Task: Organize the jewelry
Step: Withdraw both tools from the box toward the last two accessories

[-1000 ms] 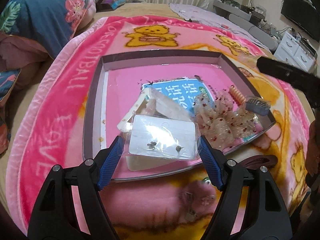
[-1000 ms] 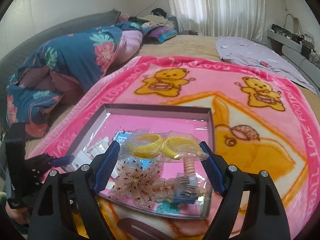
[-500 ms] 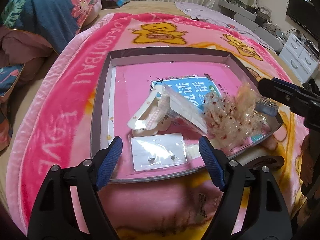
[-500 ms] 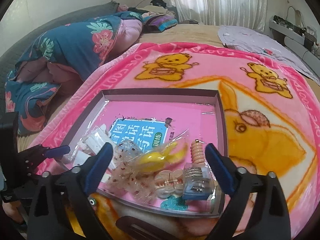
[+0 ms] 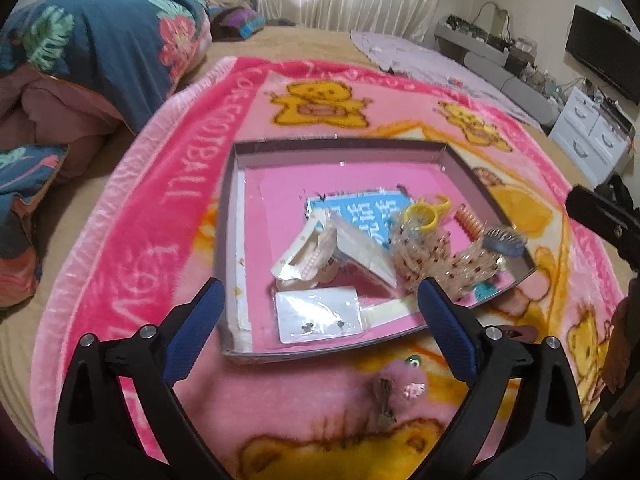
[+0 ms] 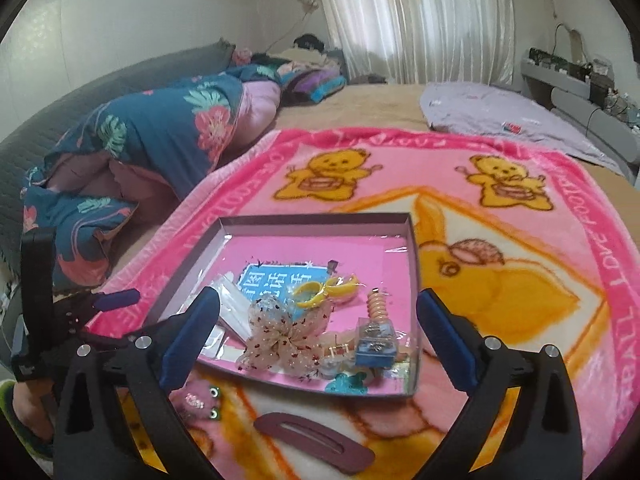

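Note:
A shallow box tray (image 5: 228, 216) (image 6: 413, 248) lies on the pink bear blanket. Inside it lie a bagged earring card (image 5: 320, 314), white packets (image 5: 356, 252), a bagged yellow ring pair (image 5: 424, 214) (image 6: 324, 289), a clear red-dotted bow (image 5: 432, 260) (image 6: 280, 332), an orange spiral tie (image 6: 377, 306) and a small blue box (image 6: 376, 344). My left gripper (image 5: 320, 316) is open and empty, above the tray's near edge. My right gripper (image 6: 318, 332) is open and empty, above the tray's near side.
Outside the tray on the blanket (image 5: 152, 216) lie a maroon hair clip (image 6: 312, 438), small green-eyed studs (image 6: 214, 400) and a thin hairpin (image 5: 384, 404). A folded floral quilt (image 6: 160, 136) lies at the left. Drawers (image 5: 592, 136) stand at the right.
Both grippers let go of their bags into the tray: the left dropped the earring card, the right the yellow rings. Both have pulled back and up, jaws open.

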A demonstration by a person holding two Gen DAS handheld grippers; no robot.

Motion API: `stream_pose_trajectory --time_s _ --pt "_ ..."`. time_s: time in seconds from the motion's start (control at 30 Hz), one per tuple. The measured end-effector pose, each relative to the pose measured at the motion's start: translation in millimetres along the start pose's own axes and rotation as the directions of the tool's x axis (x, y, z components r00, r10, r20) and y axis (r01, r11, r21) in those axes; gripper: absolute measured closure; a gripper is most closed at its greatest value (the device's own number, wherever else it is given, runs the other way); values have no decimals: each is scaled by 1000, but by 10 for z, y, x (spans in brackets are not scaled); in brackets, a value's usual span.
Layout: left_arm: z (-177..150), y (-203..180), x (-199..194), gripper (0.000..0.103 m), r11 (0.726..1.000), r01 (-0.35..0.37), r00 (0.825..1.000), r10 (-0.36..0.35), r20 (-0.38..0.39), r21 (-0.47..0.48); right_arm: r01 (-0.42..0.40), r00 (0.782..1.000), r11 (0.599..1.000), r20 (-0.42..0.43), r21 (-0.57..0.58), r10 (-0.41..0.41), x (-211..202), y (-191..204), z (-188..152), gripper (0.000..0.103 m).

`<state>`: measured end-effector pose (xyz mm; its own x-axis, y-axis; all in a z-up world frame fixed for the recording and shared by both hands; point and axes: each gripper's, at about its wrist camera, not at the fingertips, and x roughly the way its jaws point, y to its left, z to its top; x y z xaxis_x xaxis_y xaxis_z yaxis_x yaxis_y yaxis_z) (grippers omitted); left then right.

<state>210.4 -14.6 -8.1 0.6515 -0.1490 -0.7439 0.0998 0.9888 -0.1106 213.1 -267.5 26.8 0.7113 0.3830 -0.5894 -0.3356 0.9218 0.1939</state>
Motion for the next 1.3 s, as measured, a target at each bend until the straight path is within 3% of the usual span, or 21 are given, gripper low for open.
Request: stream_pose_trajectory --time_s 0.63,1.07,1.3 --pt "-219 -119 -729 10 1000 18 995 -19 101 10 67 996 995 69 -71 -62 -703 182 -352 4" --pt "-447 -115 -789 10 1000 14 997 -15 71 19 111 993 982 42 -154 -106 -775 288 -643 4" --pt "-674 -68 -577 10 1000 4 1000 -4 -18 24 132 991 976 -2 -173 -134 -626 190 -813 4"
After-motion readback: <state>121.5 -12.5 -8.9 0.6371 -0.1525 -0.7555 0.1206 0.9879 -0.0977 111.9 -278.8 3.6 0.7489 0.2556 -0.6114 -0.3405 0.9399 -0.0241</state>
